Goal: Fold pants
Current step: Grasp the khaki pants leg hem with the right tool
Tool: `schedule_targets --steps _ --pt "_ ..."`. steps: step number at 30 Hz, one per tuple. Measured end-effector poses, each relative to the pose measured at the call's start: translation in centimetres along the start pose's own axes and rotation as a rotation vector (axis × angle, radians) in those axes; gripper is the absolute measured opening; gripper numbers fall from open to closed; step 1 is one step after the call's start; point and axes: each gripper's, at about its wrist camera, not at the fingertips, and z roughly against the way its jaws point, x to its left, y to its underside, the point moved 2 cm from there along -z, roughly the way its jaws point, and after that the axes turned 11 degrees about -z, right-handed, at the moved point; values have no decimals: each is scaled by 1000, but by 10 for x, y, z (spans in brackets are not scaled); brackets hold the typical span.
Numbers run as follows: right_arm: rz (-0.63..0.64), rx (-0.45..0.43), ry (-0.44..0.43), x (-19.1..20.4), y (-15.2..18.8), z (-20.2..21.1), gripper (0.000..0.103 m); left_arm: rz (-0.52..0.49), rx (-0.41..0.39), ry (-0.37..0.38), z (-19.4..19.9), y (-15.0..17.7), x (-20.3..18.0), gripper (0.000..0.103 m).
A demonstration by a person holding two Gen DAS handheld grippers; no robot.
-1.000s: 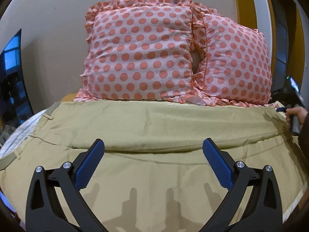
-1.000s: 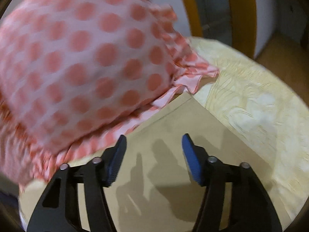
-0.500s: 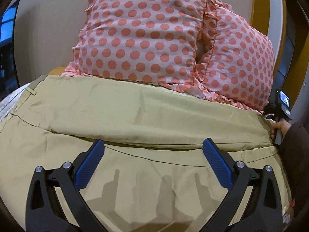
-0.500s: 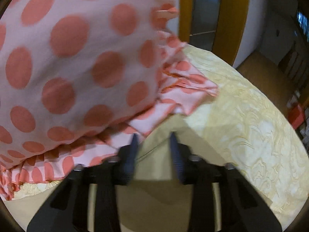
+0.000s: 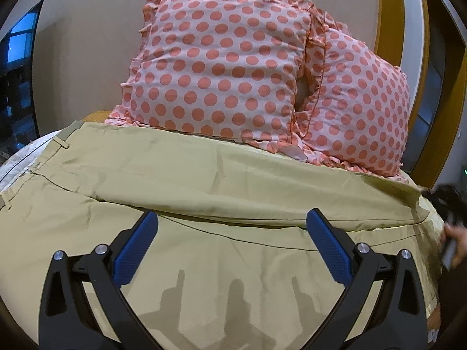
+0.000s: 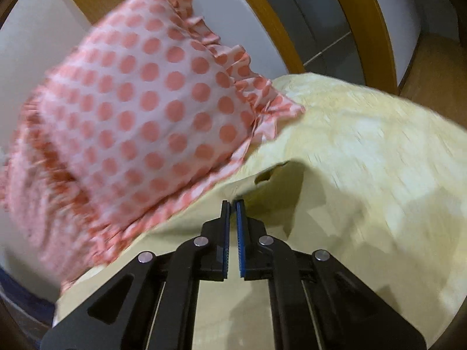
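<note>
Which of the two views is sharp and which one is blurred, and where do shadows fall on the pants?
Left wrist view: sharp, edges bent by the fisheye; the open left gripper casts several overlapping shadows on the pants. Right wrist view: motion blur smears the polka-dot pillow and bedspread; the right gripper, shut on the pants' edge, stays sharp, with a soft shadow to its right.

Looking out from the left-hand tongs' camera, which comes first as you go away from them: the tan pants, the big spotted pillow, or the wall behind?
1. Pants: directly under and ahead of the open left tongs.
2. Big spotted pillow: beyond the pants, slightly left of centre.
3. Wall: farthest, behind the pillow.
</note>
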Motion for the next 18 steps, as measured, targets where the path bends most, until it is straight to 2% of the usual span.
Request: schedule_targets --steps 2,7,8,10,11,14,18 --pt "-19 15 -5 -15 11 8 3 -2 -11 -2 5 1 0 101" --pt "-138 152 -61 -22 12 -7 6 6 1 9 7 1 -4 101" --pt "-154 167 -81 -20 14 -7 11 8 -2 12 9 1 -5 101" --pt "-159 201 -142 -4 16 -14 34 1 -10 6 12 2 -7 101" --pt "-162 216 -147 2 17 -19 49 -5 -11 1 13 2 -8 101" --pt "-220 295 -186 18 20 -50 50 -18 -5 -2 12 2 -12 101" --pt "-317 331 -136 17 24 -89 49 -39 -2 -14 12 2 -14 101"
